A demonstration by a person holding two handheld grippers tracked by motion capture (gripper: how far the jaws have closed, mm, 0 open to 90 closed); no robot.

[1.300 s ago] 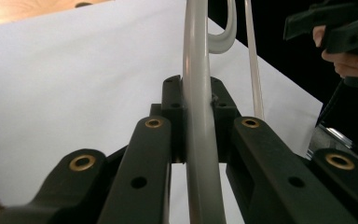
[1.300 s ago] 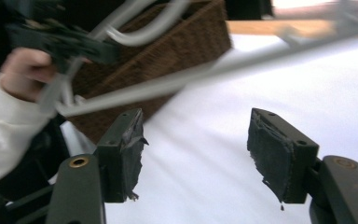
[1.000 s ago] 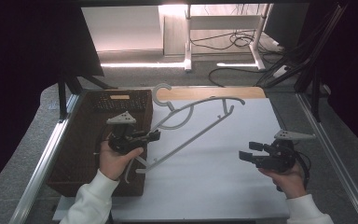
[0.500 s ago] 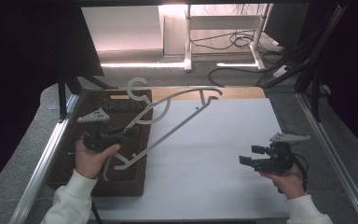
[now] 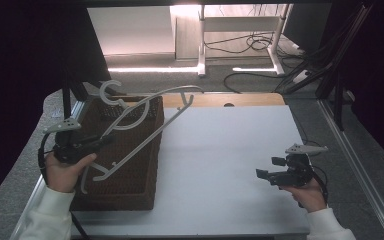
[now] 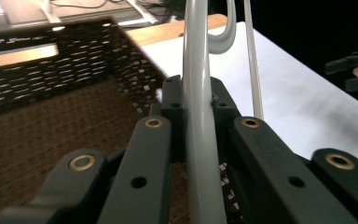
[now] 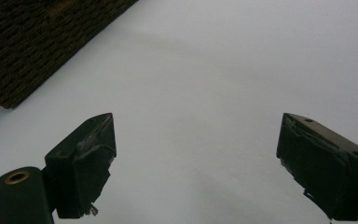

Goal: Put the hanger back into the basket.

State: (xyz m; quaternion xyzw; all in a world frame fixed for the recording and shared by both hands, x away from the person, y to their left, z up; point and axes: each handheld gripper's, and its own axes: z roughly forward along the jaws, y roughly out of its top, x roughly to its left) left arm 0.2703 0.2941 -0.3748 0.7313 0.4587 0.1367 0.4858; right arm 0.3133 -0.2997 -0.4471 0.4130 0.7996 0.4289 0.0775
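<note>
High view: left claw (image 5: 100, 141) clamped on grey hanger (image 5: 145, 120), lifted over wicker basket (image 5: 130, 175); right claw (image 5: 265, 170) gaping, empty, above white worktop (image 5: 220, 150). Left gripper view: hanger bar (image 6: 199, 140) pinched, hook cropped at top. Right gripper view: jaws wide apart, basket corner (image 7: 32, 42) cut off.

Place: a lab or test room with a recording bench, not a home.
Work surface: a plain white table top (image 5: 230, 165) with a metal-edged frame (image 5: 360, 165) along its sides, grey carpet (image 5: 10, 175) beyond it.
Enclosure: black drapes (image 5: 25, 60) hang at 9 and 3 o'clock, closing in the bench.
Floor at 12 o'clock: loose black cables (image 5: 240, 45) trail under a white desk frame (image 5: 202, 40); a lit strip of floor shows beside it.
Equipment: each hand holds an instrumented gripper (image 5: 280, 175) with a trailing cable.
Prop: a dark woven basket (image 5: 130, 175) at 9 o'clock on the table.
</note>
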